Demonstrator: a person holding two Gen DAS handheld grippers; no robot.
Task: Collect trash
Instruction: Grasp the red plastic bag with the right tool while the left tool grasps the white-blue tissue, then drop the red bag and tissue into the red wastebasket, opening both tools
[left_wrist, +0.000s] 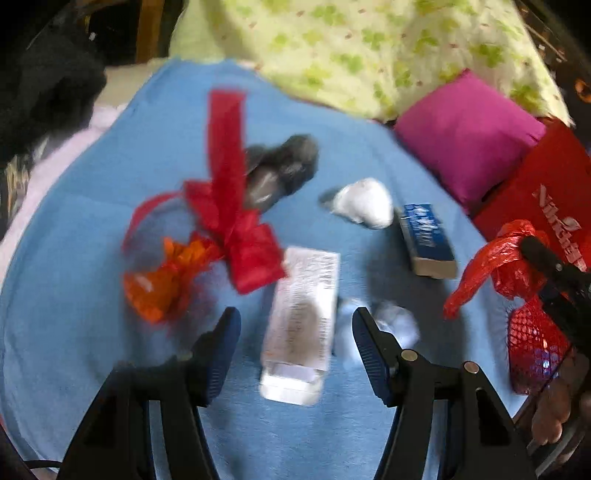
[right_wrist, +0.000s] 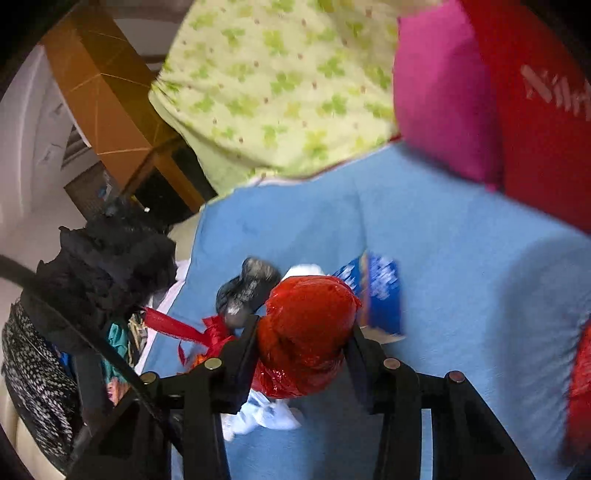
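Broadly, the blue blanket spreads over what looks like a bed and carries the scattered trash, with a magenta cushion and a red bag at its far edge, the bag perhaps meant to receive the trash. Over the blanket's middle the left gripper hangs released, its jaws either side of a white carton without touching it, apparently lining up a pick. At the side the right gripper is clenched on a crumpled red plastic bag, lifted clear. Smaller pieces lie loose: red ribbon, orange wrapper, blue box, white wad. Blur hides the carton's print, and a grey lump stays unidentifiable.
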